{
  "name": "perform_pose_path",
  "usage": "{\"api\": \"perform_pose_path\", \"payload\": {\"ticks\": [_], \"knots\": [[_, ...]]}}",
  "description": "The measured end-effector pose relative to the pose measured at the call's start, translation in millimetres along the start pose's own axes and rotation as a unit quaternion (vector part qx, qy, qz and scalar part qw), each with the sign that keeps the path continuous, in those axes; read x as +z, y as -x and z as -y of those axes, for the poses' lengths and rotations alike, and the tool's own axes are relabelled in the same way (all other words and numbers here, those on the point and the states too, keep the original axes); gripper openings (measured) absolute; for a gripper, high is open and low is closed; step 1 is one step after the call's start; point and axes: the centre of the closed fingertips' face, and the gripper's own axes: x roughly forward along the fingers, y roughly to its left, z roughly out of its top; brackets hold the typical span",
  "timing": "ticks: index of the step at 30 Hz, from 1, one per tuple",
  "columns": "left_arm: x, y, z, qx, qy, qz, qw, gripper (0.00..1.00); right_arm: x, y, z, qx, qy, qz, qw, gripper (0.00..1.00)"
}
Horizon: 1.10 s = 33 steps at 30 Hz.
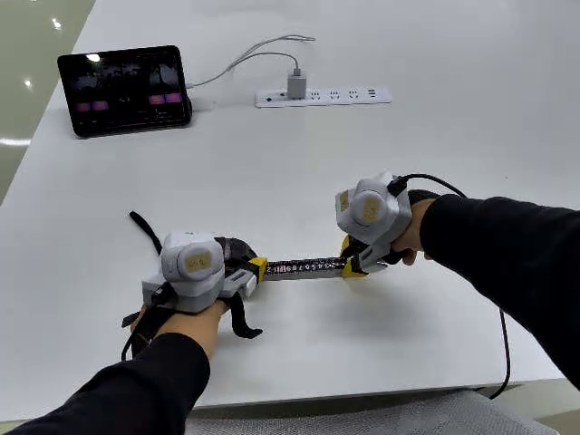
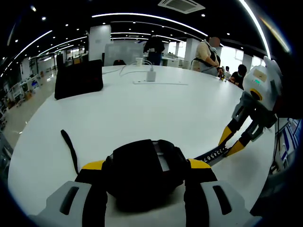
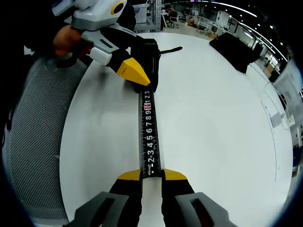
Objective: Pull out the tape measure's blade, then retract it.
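Black tape measure case (image 2: 144, 172) sits clamped between my left fingers (image 2: 93, 165) on the white counter (image 1: 362, 145).
My right fingers (image 3: 176, 175) pinch the blade (image 3: 147, 132), which is partly drawn out. It looks like thin steel, probably springy and slick, so I should hold it near its end.

One bench (image 1: 272, 154) is counted, and on it one tape measure (image 1: 232, 251), with one blade (image 1: 304, 266) drawn out of it and one black strap (image 1: 143, 230) lying beside it. Two sets of tongs are counted, the left tongs (image 1: 246, 270) and the right tongs (image 1: 350, 259). One tablet (image 1: 124, 89), one power strip (image 1: 323, 95) and one charger (image 1: 296, 84) are counted at the far side. At least three people (image 2: 207, 56) are made out in the background of the left gripper view.
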Motion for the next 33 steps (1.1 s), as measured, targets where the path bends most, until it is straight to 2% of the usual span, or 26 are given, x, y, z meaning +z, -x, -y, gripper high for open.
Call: {"api": "perform_pose_path", "payload": {"ticks": [33], "knots": [[-0.3, 0.6, 0.1, 0.000, 0.000, -0.002, 1.0000, 0.61, 17.5, -6.8, -0.5, -0.004, -0.001, 0.015, 0.9999, 0.12]]}}
